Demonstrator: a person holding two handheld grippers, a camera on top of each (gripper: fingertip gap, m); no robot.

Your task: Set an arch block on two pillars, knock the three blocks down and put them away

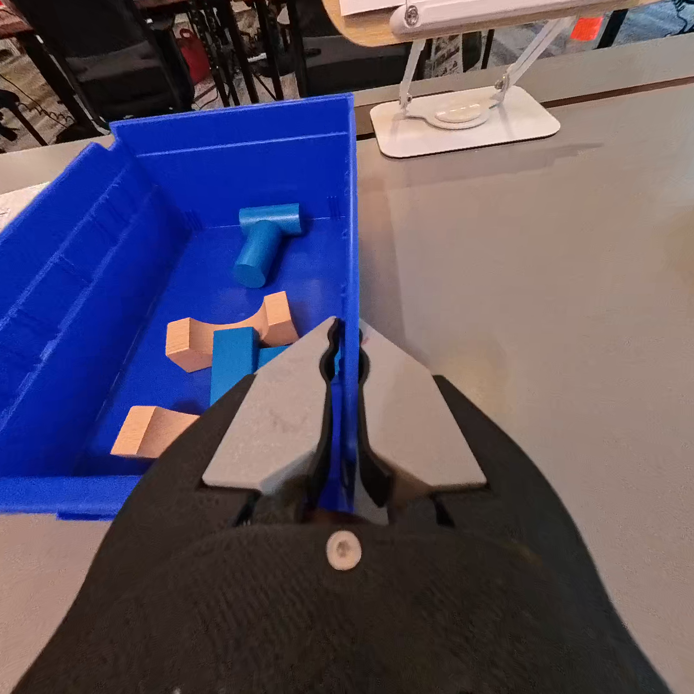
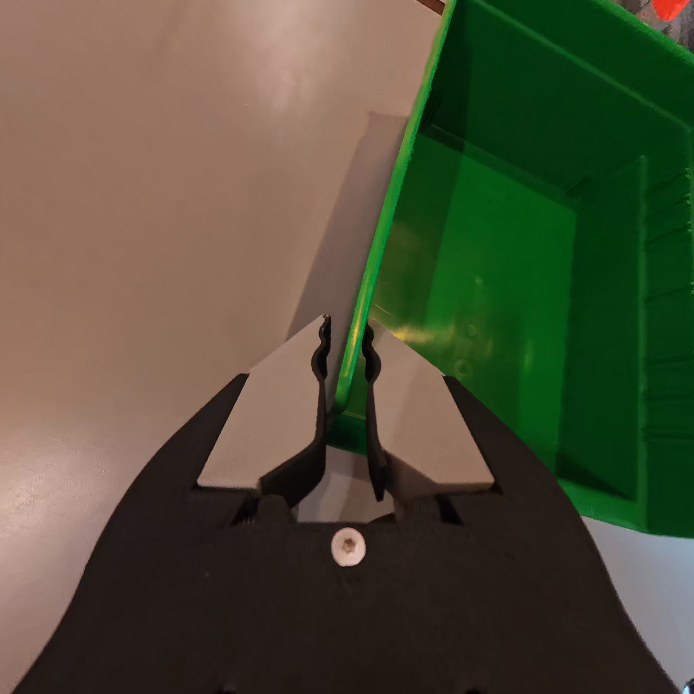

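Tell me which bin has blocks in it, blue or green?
The blue bin, clamped at its wall by the left gripper: wooden and blue blocks lie inside. The green bin shows none.

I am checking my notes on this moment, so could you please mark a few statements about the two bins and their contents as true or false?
1. The left gripper straddles the blue bin's right wall. True.
2. The green bin holds several blocks. False: no blocks show in it.
3. A wooden arch block lies inside the blue bin. True.
4. The blue T-shaped piece sits on the table outside. False: it lies in the blue bin.
5. The right gripper is at the green bin's wall. True.
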